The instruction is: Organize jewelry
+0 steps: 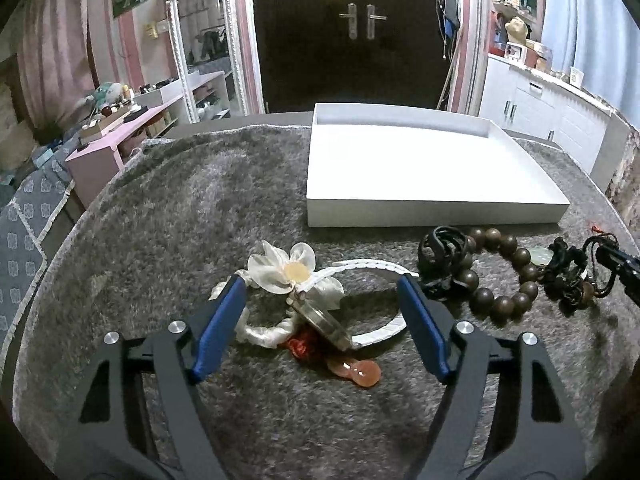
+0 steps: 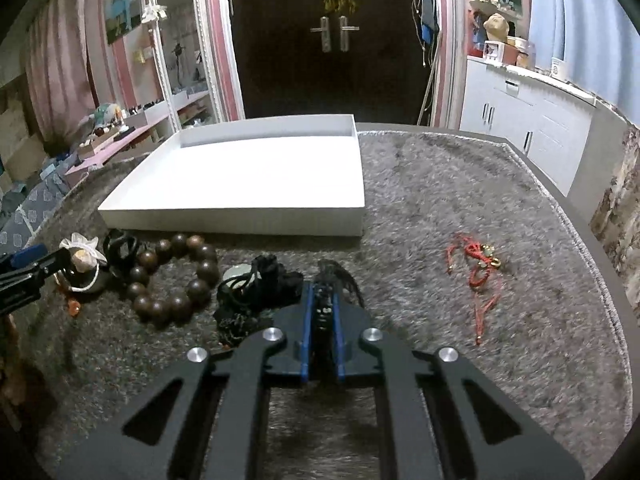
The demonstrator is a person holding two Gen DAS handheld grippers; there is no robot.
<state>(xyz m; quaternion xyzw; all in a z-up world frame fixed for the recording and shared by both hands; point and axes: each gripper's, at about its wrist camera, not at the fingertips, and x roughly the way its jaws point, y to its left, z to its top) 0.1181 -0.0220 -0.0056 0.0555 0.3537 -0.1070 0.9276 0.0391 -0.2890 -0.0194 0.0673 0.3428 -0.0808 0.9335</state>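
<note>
My right tool is clamped tight on a black knotted cord piece lying on the grey shaggy mat that covers the desk. Its blue pads are pinched nearly together with the dark strand between them. My left tool stands wide apart, touching nothing I can be sure of, straddling the white fabric flower hair tie, a white plastic-link bracelet, a clear round bangle and an orange glassy pendant.

The shallow white tray, where I judge these pieces belong, sits empty just behind the pile.

The risk on my right: the black cord lies touching a tangle of dark cords with a pale jade disc, beside the brown wooden bead bracelet. Lifting may drag those along.

On my left, the pieces overlap, so closing may catch several at once or slip off the smooth bangle. The red string charm lies well apart, safe.
</note>
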